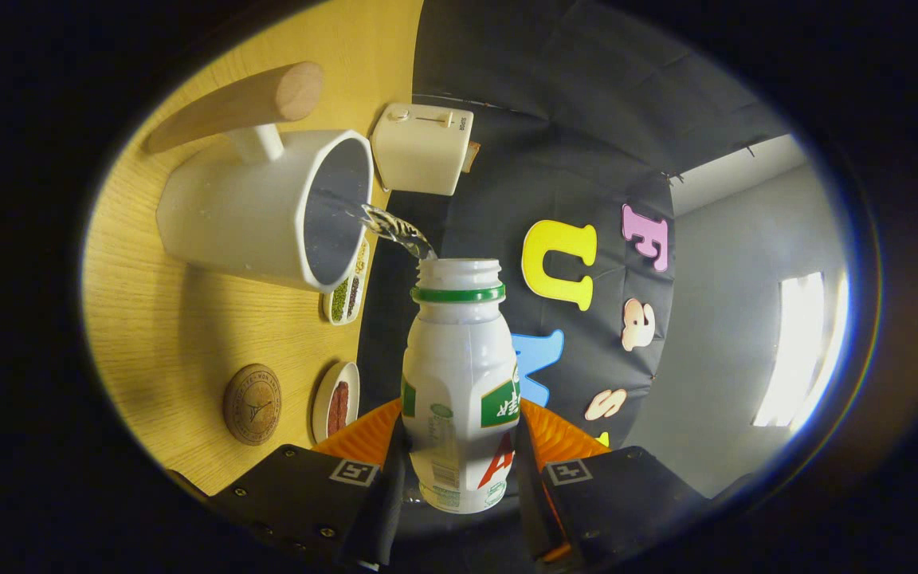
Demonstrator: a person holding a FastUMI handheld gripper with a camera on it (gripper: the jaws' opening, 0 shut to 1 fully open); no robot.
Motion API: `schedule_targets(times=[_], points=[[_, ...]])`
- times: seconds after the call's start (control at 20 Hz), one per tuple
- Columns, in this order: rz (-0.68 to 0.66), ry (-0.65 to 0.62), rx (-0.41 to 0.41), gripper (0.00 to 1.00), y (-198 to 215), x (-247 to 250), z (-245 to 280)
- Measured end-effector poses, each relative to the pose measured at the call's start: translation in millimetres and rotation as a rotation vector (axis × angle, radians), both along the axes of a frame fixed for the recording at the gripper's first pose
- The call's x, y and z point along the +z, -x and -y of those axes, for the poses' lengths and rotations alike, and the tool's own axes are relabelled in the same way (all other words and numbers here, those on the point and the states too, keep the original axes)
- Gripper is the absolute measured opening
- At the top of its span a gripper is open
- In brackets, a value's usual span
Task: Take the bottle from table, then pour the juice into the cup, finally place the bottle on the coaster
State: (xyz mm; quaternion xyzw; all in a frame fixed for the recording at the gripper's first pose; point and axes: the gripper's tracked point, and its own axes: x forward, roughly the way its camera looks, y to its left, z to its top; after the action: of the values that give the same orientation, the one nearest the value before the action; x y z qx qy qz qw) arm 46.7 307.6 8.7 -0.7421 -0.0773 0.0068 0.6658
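My gripper (459, 446) is shut on a small white bottle (459, 375) with a green neck ring and a green label. Both fingers press on its lower body. The bottle is tipped over, its open mouth pointing at the white cup (268, 211). A clear stream of liquid (391, 227) runs from the bottle's mouth into the cup's dark opening. The cup has a long wooden handle (244, 102) and stands on the wooden table (148, 319). A round cork coaster (253, 403) lies on the table, beside the finger on the cup's side.
A cream toaster (421, 147) stands beyond the cup by the black cloth wall. A small dish of green and dark beans (346, 291) sits just past the cup's rim. Another white dish with something reddish (337, 408) lies next to the coaster.
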Motion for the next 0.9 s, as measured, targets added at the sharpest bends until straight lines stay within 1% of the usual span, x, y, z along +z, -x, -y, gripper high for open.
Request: schedule_targets(times=[0.9], points=[[0.027, 0.061, 0.004, 0.61, -1.4, 2.2, 0.3]])
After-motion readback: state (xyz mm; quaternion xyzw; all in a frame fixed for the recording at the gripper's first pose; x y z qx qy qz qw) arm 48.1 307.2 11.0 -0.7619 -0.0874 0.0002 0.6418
